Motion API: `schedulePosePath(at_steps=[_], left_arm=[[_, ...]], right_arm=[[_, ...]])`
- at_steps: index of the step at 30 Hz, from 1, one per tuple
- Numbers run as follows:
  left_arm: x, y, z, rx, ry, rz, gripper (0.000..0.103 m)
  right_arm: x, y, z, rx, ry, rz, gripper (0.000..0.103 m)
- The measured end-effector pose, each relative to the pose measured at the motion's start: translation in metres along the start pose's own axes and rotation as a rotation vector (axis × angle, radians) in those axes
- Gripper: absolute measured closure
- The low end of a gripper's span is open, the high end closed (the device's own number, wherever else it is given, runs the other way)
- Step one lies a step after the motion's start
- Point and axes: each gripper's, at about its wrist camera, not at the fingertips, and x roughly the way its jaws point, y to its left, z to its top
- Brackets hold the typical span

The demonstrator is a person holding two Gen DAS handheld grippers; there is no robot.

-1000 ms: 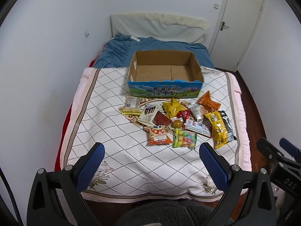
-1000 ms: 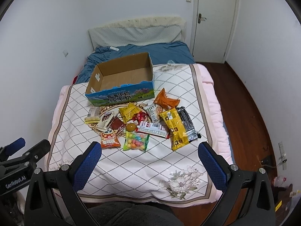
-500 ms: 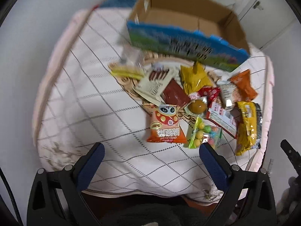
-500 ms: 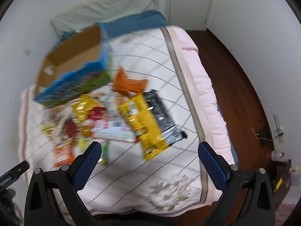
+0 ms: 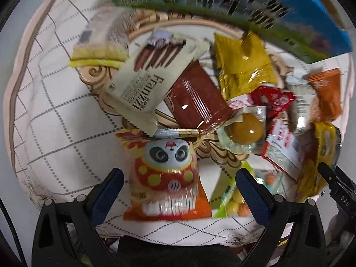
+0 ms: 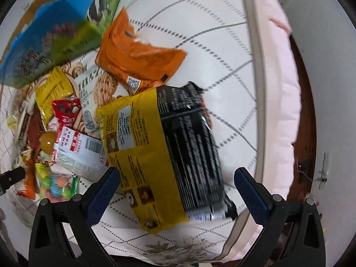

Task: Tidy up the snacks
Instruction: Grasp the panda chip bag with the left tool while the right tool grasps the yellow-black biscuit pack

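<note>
Snack packets lie in a heap on a quilted cloth. My left gripper (image 5: 178, 191) is open, its jaws on either side of an orange panda packet (image 5: 166, 178). Beyond it lie a cream Franzzi packet (image 5: 146, 77), a brown packet (image 5: 198, 98) and a yellow packet (image 5: 242, 66). My right gripper (image 6: 175, 189) is open around the near ends of a long yellow packet (image 6: 135, 151) and a black packet (image 6: 191, 142). An orange packet (image 6: 138, 51) lies farther off. The blue-green cardboard box (image 5: 222, 0) stands behind the heap and also shows in the right wrist view (image 6: 51, 37).
The cloth's pink padded edge (image 6: 280, 111) runs down the right, with dark wood floor (image 6: 304, 133) beyond it. A colourful candy bag (image 5: 235, 198) lies by the left gripper's right jaw. The other gripper shows at the right edge of the left wrist view (image 5: 338, 191).
Both grippers have dropped down and forward from a high view of the whole bed to just above the snacks. Both stayed open.
</note>
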Motion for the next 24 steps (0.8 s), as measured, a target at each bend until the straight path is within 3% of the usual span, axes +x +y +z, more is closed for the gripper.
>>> schedulePosePath(at_steps=[4, 8, 10, 12, 15, 17, 24], left_arm=[[0.021, 0.001, 0.004, -0.022, 0.023, 0.008, 0.000], [0.032, -0.003, 0.007, -0.013, -0.016, 0.027, 0.000], [0.032, -0.005, 0.011, -0.007, -0.042, 0.037, 0.007], [0.029, -0.006, 0.014, 0.003, -0.057, 0.059, 0.024], [0.025, -0.007, 0.018, 0.014, -0.076, 0.079, 0.039], [0.025, -0.004, 0.019, 0.012, -0.084, 0.073, 0.040], [0.020, -0.002, 0.000, 0.035, -0.126, 0.096, 0.047]], right_arm=[[0.010, 0.003, 0.010, -0.032, 0.024, 0.032, 0.000], [0.019, 0.005, 0.016, -0.052, 0.044, 0.046, 0.000], [0.024, 0.004, 0.017, -0.046, 0.060, 0.063, 0.000], [0.031, 0.001, 0.017, -0.042, 0.074, 0.082, 0.000], [0.036, 0.003, 0.014, -0.059, 0.079, 0.089, 0.000], [0.040, 0.008, 0.010, -0.069, 0.093, 0.103, 0.000], [0.051, 0.030, -0.008, -0.137, 0.067, 0.005, 0.003]])
